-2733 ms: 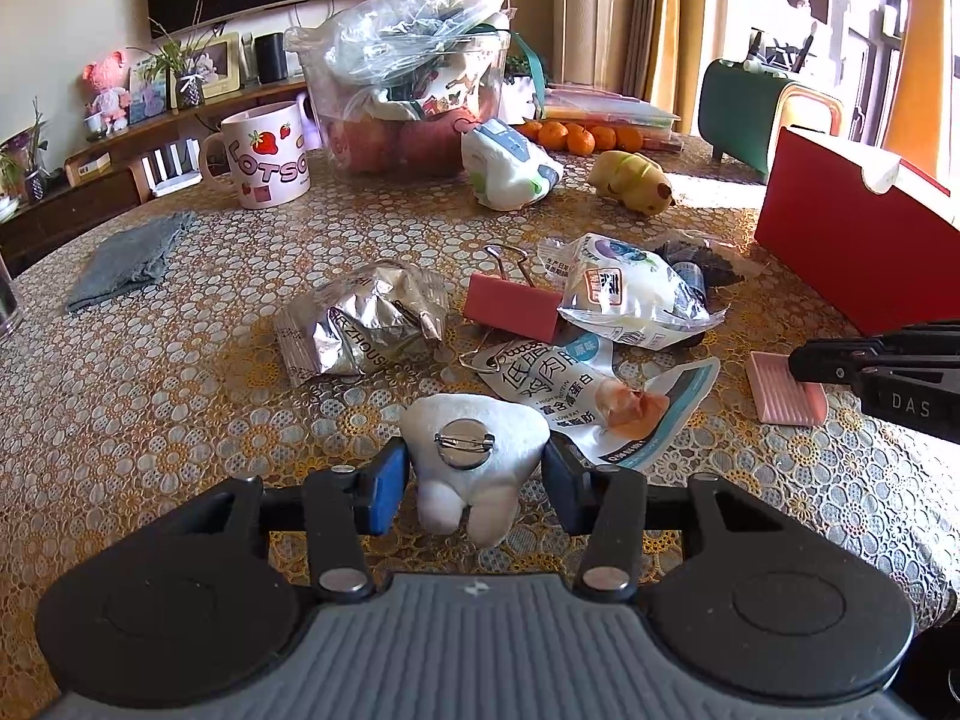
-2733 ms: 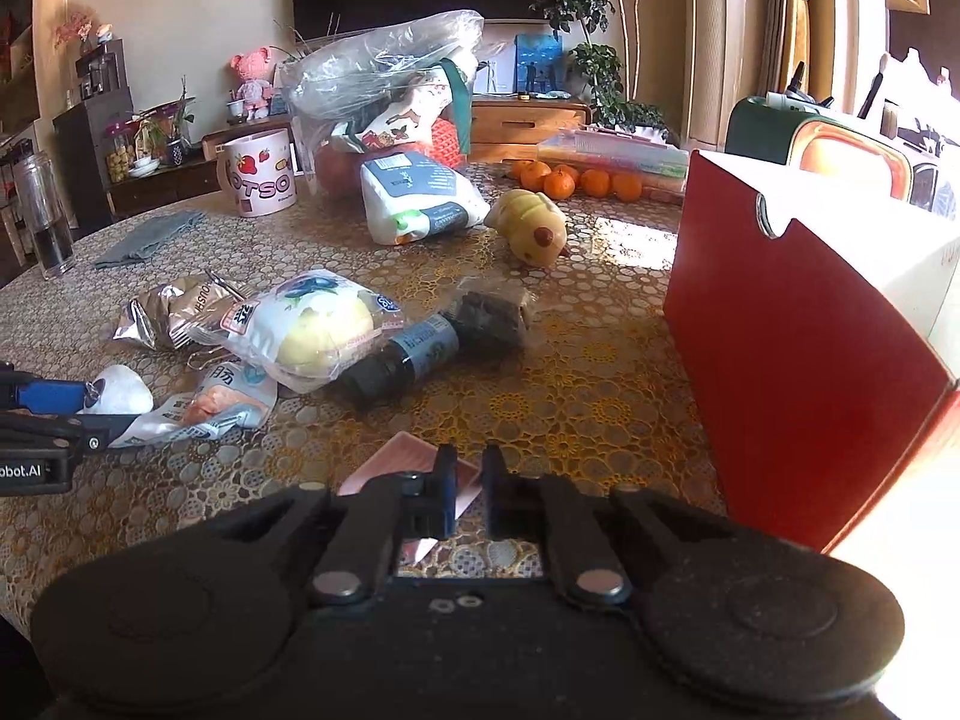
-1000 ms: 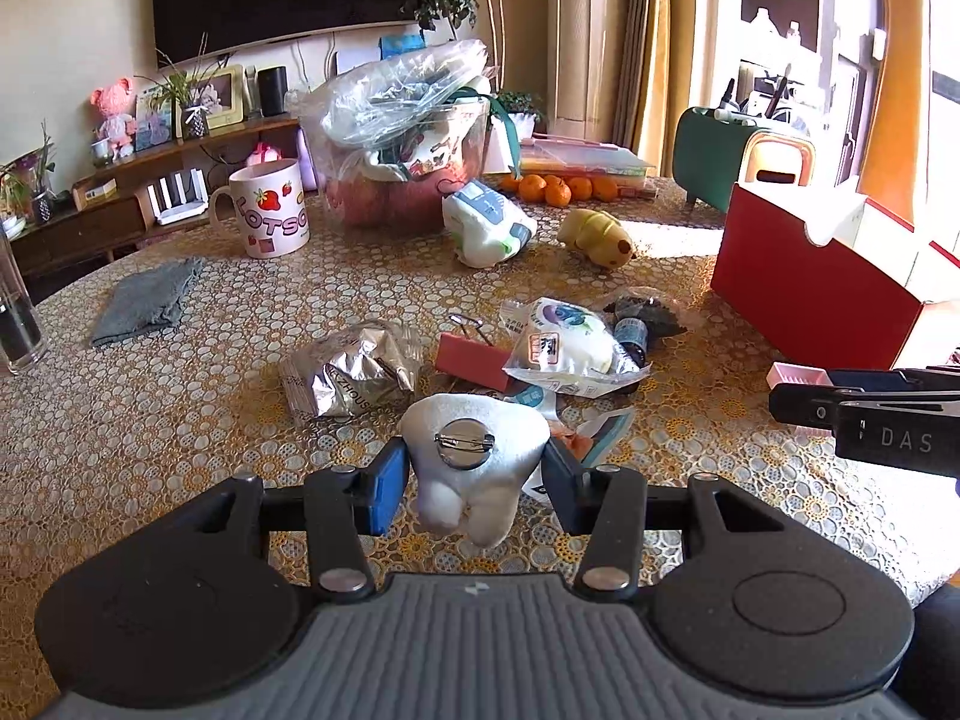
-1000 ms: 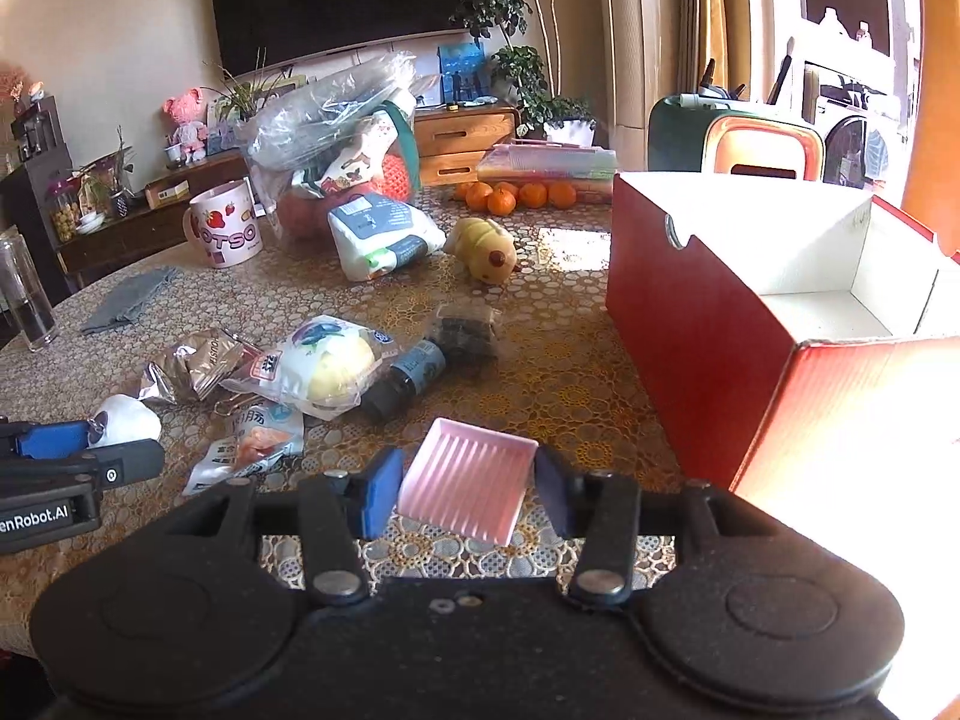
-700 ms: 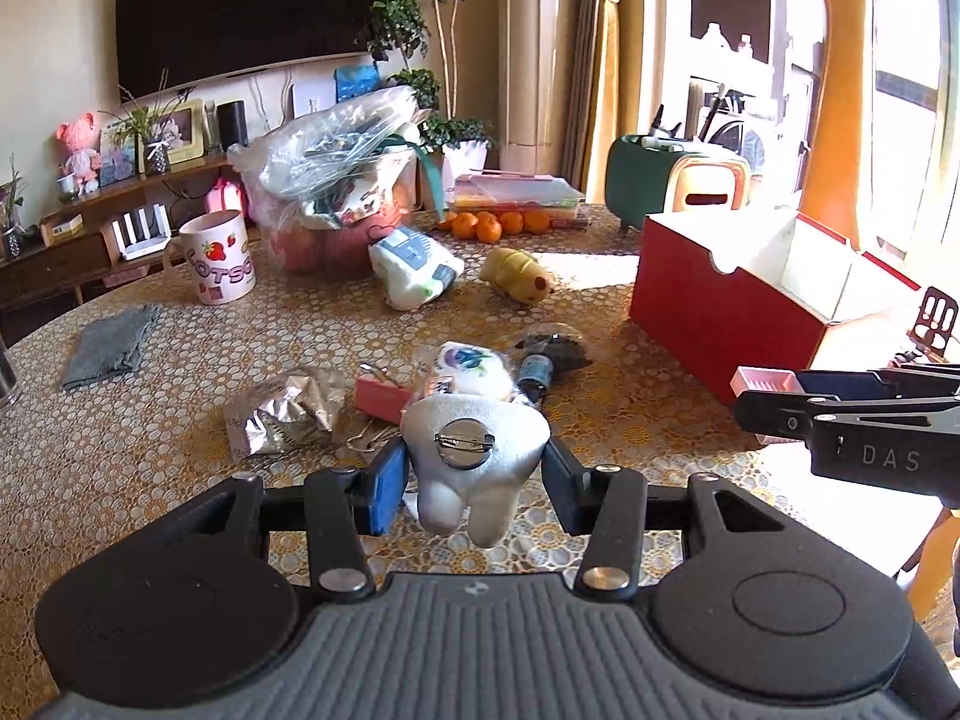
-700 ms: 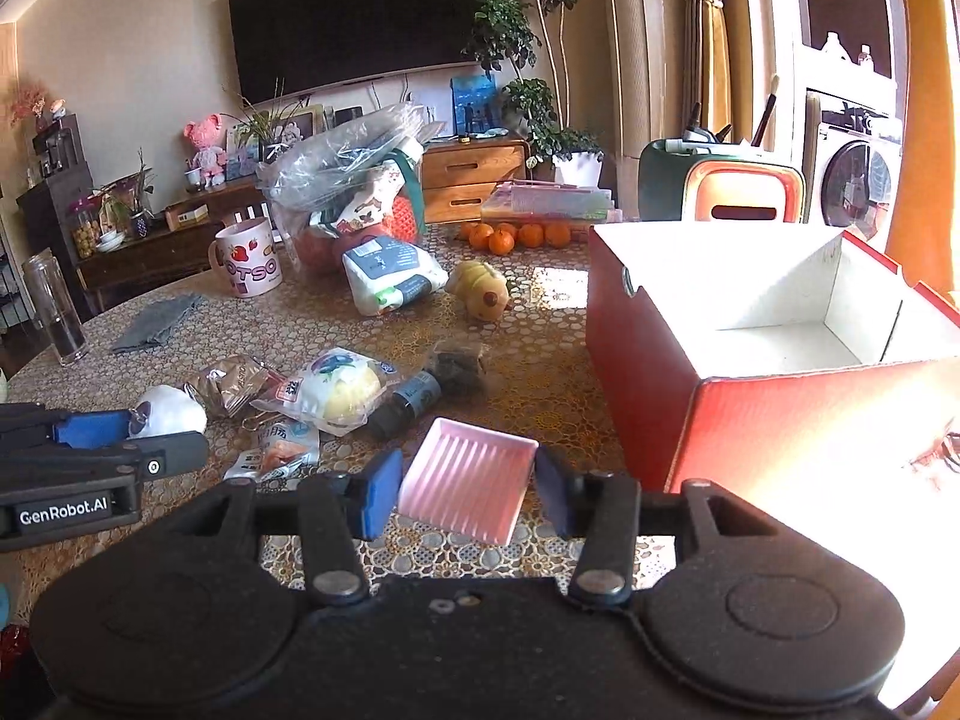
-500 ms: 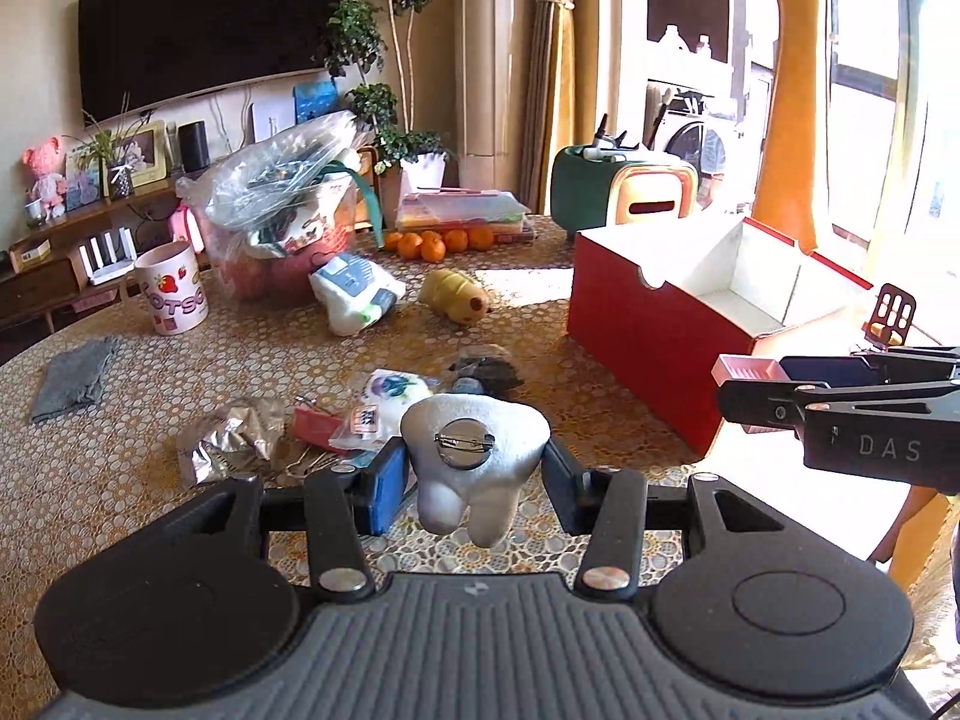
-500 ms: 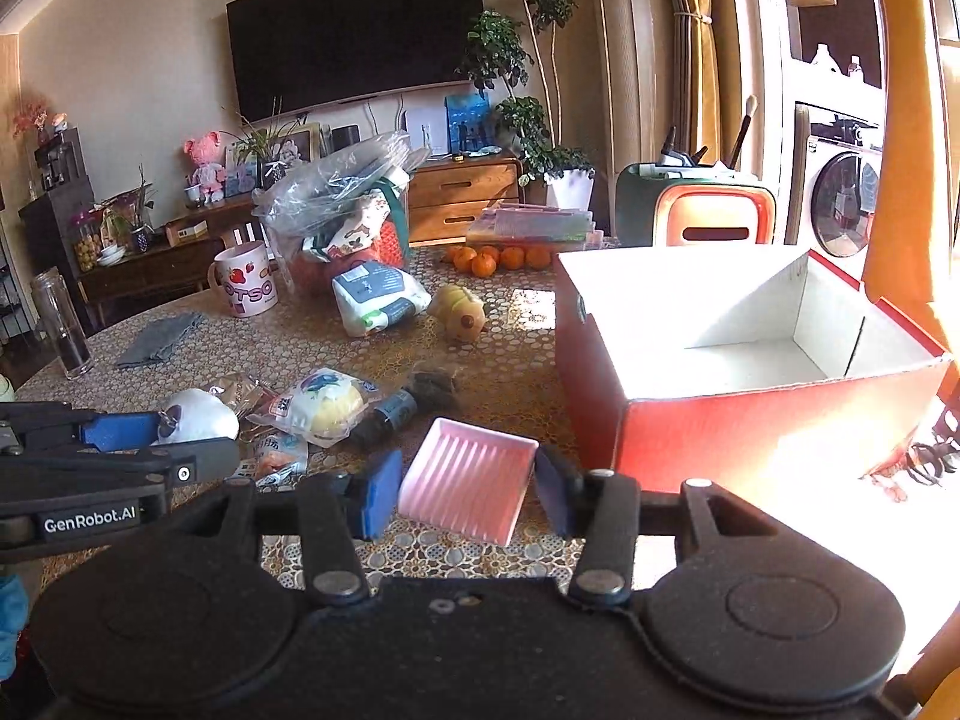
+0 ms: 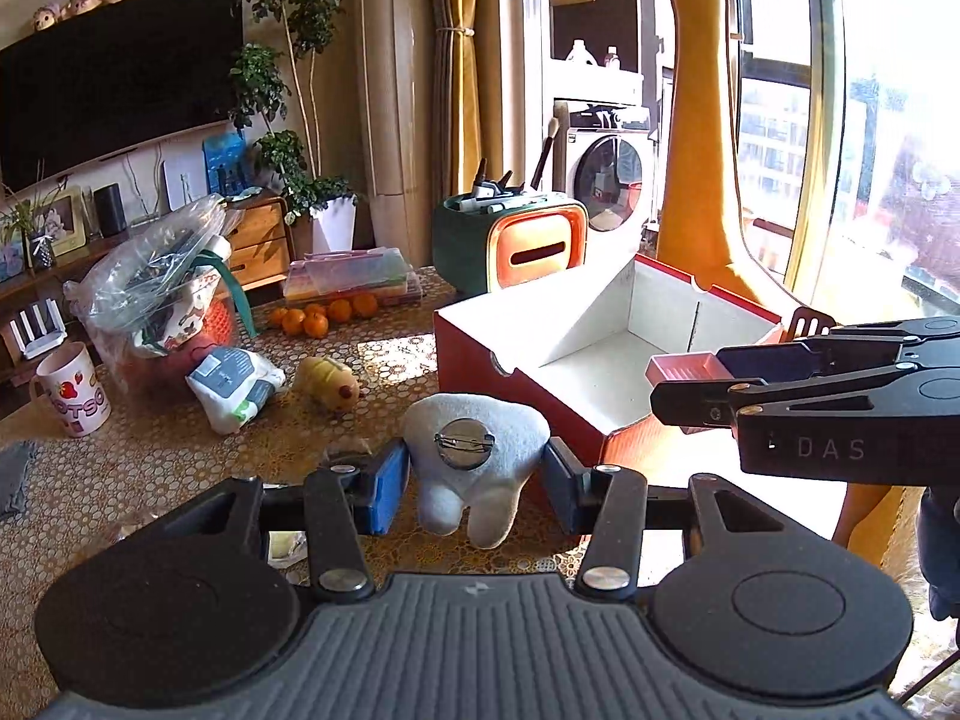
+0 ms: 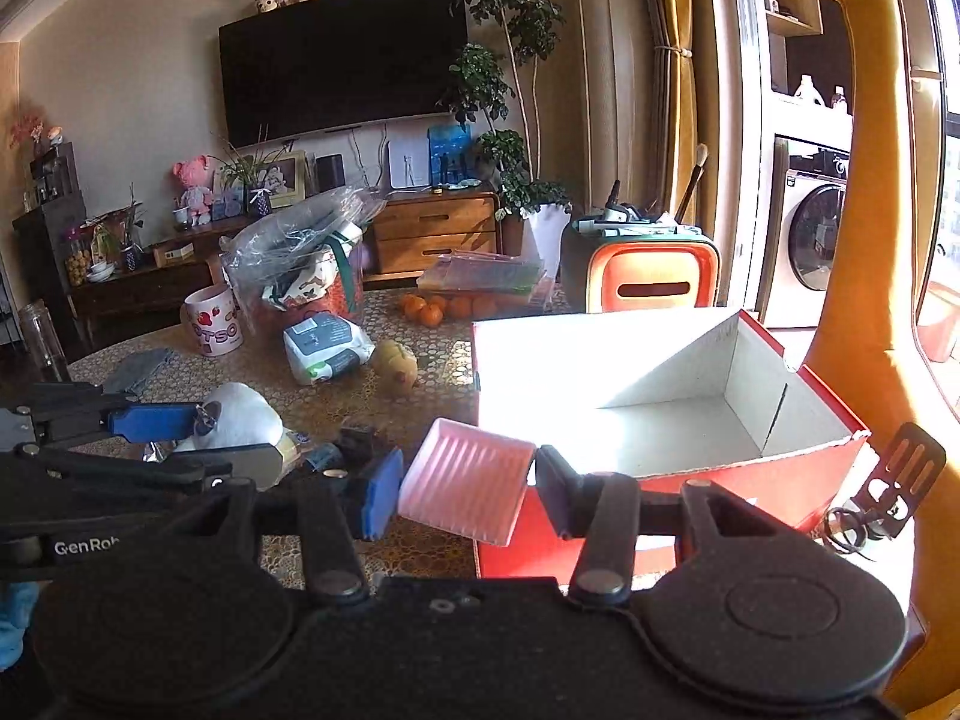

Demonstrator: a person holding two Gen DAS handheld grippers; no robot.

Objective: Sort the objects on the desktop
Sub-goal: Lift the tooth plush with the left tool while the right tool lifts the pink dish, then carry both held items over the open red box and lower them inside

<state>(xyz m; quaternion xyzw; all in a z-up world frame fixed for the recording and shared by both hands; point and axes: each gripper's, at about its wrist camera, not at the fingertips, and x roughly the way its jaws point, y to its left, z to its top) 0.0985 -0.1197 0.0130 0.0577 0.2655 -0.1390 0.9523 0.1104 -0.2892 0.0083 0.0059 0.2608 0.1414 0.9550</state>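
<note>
My left gripper (image 9: pixel 475 483) is shut on a white tooth-shaped plush (image 9: pixel 474 468) with a metal pin on its back; the plush (image 10: pixel 243 414) also shows at the left of the right wrist view. My right gripper (image 10: pixel 465 495) is shut on a small pink ribbed tray (image 10: pixel 465 489), and this pink tray (image 9: pixel 684 369) hangs over the near edge of the box in the left wrist view. Just beyond both grippers stands an open red box (image 9: pixel 543 387) with a white, bare inside (image 10: pixel 660 414). Both items are held above the table, close to the box's near wall.
A lace-covered table (image 9: pixel 150 462) carries a strawberry mug (image 9: pixel 72 390), a full plastic bag (image 9: pixel 162 294), a wipes pack (image 9: pixel 231 387), a yellow toy (image 9: pixel 330 387), oranges (image 9: pixel 324 315) and snack wrappers. A green-and-orange organiser (image 10: pixel 651 276) stands behind the box. A tall yellow giraffe figure (image 10: pixel 864 240) rises at the right.
Both grippers have risen and swung right toward the red box, carrying the plush and the pink tray. The box's inside now shows. Neither grip has altered.
</note>
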